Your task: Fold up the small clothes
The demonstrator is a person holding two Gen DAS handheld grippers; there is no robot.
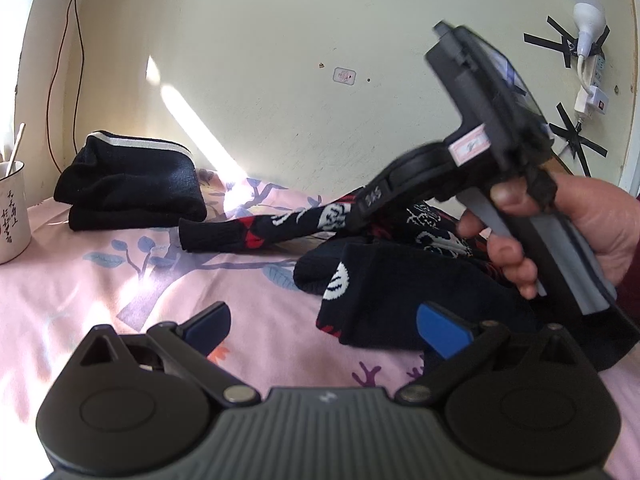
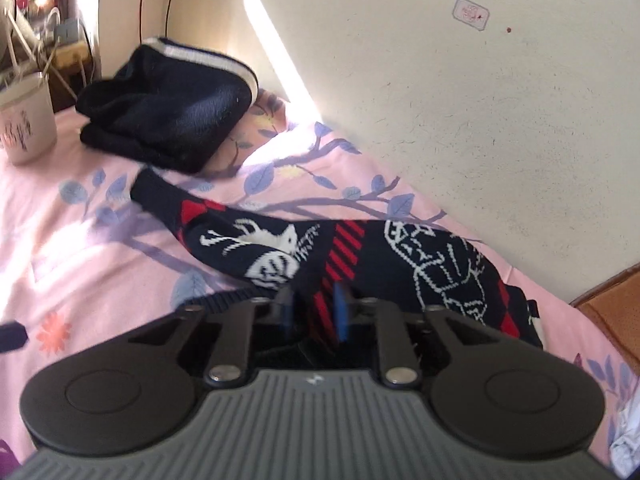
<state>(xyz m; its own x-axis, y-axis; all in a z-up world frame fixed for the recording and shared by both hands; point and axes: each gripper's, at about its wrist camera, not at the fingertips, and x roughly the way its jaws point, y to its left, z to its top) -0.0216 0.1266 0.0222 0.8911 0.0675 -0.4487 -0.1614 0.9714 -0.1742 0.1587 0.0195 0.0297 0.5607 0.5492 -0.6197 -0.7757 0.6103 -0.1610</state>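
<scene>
**Sock Caught Mid-Length in Clenched Jaws**

Held the right gripper (image 2: pixel 316 312) clenched on a patterned sock (image 2: pixel 280 248), dark with red stripes and white figures. Pinched it at its near edge, in the red-striped band about halfway along. Left the cuff stretched away to the left and the wider figured part out to the right, over a pink floral sheet (image 2: pixel 80 280).

Seen from the left wrist, the same right gripper (image 1: pixel 360 208), grasped by a right hand (image 1: pixel 580 240), with the patterned sock (image 1: pixel 280 224) running leftward out of its jaws. Cuff end low over the pink floral sheet (image 1: pixel 80 300); could not tell whether touching it.

Kept the left gripper (image 1: pixel 324 324) released, jaws spread wide with nothing between the blue pads (image 1: pixel 440 328). Poised just at the near edge of a second patterned sock (image 1: pixel 380 300), which lay crumpled on the sheet beneath the right hand. Pad over that edge; contact impossible to judge.

Farther back, against the wall, a folded black garment (image 1: pixel 132 184) with a pale stripe, just beyond the held sock's cuff. Beside it at the left edge, a white cup (image 1: pixel 12 216) with dark lettering.
</scene>
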